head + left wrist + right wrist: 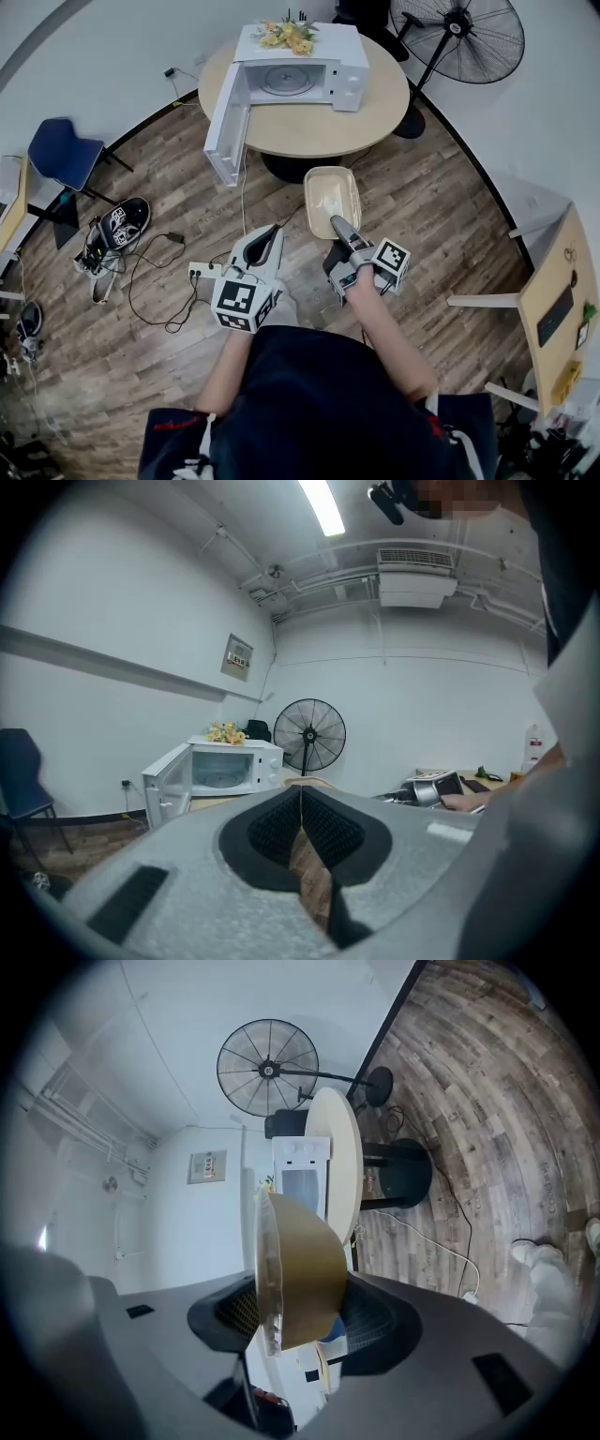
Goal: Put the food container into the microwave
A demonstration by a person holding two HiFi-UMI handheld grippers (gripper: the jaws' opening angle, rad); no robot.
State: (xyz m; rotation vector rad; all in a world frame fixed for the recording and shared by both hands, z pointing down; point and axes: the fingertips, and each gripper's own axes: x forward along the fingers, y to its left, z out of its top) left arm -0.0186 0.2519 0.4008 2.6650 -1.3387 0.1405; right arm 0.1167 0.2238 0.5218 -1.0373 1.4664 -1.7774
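Observation:
The tan food container point(331, 200) with a clear lid hangs above the wooden floor, just in front of the round table point(309, 133). My right gripper point(340, 228) is shut on its near edge; in the right gripper view the container point(298, 1272) stands on edge between the jaws. The white microwave point(298, 67) sits on the table with its door point(223, 122) swung wide open and its cavity facing me; it also shows as the microwave point(221, 769) and the microwave point(301, 1183). My left gripper point(263, 242) is held low at the left, shut and holding nothing.
A standing fan point(459, 37) is behind the table at the right. Yellow flowers point(287, 36) lie on the microwave. Cables and a power strip point(203, 271) trail on the floor. A blue chair point(61, 155) and shoes point(117, 230) are at the left; a desk point(560, 300) is at the right.

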